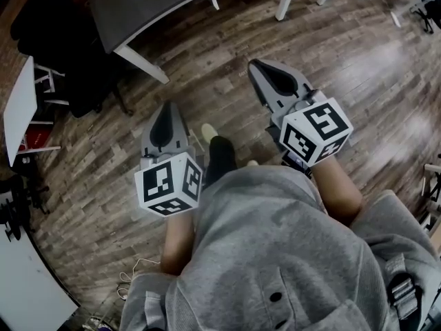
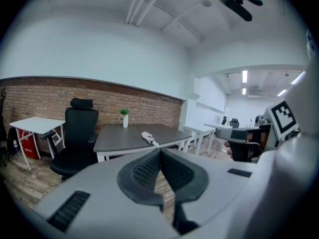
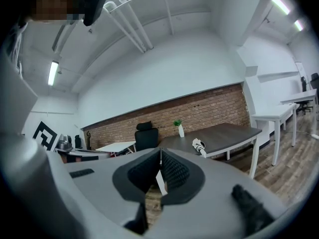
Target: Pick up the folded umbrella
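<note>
The umbrella [image 2: 149,138] lies ahead of me and well apart from both tools, on the grey counter [image 2: 117,141], close to its front edge. Its long axis runs slantwise, from further in on the counter out toward that edge, and the near end seems to reach the edge or poke just past it. From my left tool [image 2: 160,153] it sits almost dead ahead, a touch to the left of the line the jaws point along. From my right tool [image 3: 160,153] it sits off to the right of that line. In the head view the right tool is held a bit further forward, so I judge it slightly the nearer, though the left one is aimed better.

Both tools are closed, pads together, with nothing gripped (a small white slip [image 3: 160,180] shows at the seam of the right pads; I cannot tell what it is).

The umbrella is pale and short, a folded bundle that looks thicker at the far end and thin at the near end, with some dark marks I cannot make out
</note>
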Available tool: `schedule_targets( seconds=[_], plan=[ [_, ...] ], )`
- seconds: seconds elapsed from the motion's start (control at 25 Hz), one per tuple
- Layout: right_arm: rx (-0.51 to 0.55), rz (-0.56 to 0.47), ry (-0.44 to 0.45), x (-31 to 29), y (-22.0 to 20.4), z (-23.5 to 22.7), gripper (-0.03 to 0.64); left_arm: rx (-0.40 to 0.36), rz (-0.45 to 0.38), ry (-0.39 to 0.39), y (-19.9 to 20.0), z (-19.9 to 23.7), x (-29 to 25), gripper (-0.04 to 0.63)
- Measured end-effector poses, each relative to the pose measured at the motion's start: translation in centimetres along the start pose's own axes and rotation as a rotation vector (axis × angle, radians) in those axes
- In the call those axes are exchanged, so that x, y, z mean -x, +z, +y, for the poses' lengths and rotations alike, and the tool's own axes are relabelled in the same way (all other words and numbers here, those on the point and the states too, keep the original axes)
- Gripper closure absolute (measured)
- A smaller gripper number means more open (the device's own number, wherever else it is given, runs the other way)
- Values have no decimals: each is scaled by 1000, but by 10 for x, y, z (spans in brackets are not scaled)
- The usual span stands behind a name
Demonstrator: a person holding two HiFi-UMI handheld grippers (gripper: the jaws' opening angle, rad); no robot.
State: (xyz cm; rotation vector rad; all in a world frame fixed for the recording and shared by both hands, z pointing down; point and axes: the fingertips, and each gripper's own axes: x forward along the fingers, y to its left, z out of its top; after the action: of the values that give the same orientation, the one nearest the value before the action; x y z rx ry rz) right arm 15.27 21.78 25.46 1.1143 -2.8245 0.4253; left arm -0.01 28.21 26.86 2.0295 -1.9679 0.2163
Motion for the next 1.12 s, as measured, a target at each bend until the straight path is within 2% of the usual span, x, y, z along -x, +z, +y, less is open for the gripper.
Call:
schedule_targets(
  seconds=[0.52, 0.76, 1.12],
  plan=[
    [12, 13, -43, -112, 31, -28, 592, -12, 7, -19, 44, 66, -96, 581],
    [14, 15, -62, -143, 37, -32, 592, -35, -5, -21, 59, 86, -120, 581],
    [23, 23, -78, -191, 46, -30, 592, -24, -5, -37, 72, 122, -151, 581]
  ],
)
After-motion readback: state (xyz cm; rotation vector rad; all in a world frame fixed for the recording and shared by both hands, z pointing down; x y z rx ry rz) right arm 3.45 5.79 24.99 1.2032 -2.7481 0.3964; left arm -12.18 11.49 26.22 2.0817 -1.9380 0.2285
